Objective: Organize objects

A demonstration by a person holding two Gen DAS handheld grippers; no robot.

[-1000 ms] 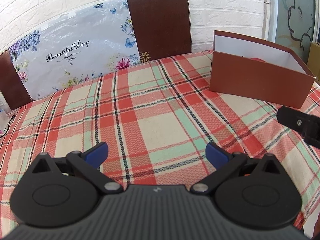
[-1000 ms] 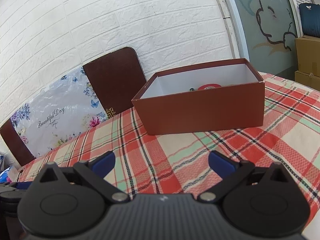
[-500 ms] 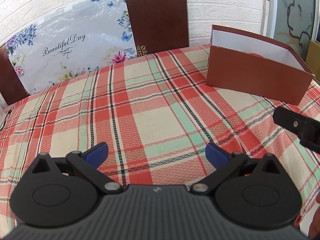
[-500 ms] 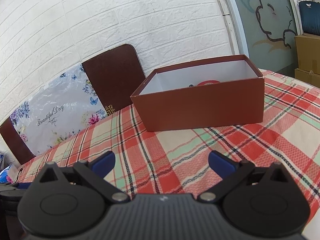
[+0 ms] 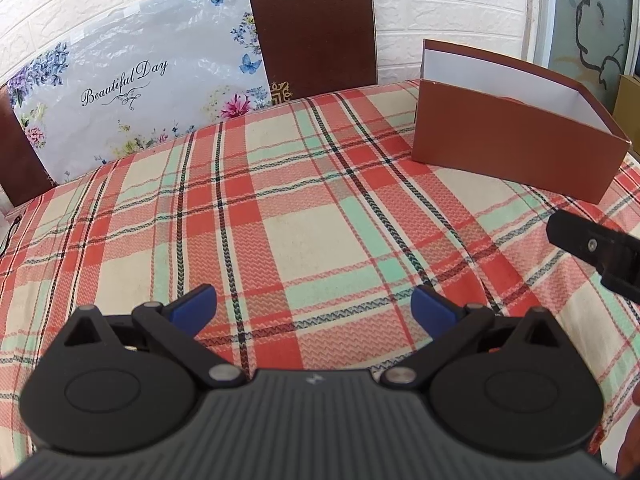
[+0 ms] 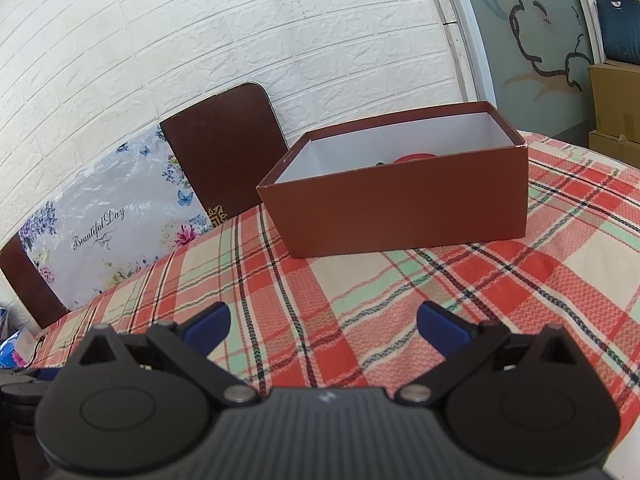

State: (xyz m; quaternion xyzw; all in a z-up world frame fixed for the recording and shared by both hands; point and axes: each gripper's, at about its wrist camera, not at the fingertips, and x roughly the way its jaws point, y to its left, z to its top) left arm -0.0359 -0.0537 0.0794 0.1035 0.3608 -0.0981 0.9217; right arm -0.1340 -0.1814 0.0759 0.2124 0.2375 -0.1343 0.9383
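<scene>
A brown open box with a white inside stands on the plaid tablecloth; it also shows in the left wrist view at the far right. A red round thing and a small dark thing lie inside it, mostly hidden by the near wall. My left gripper is open and empty over the cloth. My right gripper is open and empty, short of the box. A black part of the right gripper shows at the right edge of the left wrist view.
A brown chair back and a floral "Beautiful Day" bag stand behind the table's far edge, against a white brick wall. Cardboard boxes stand at the far right. A cable lies at the left edge.
Both grippers have drawn back and tilted a little, so the box and chair sit slightly differently in view. Both stay open and empty.
</scene>
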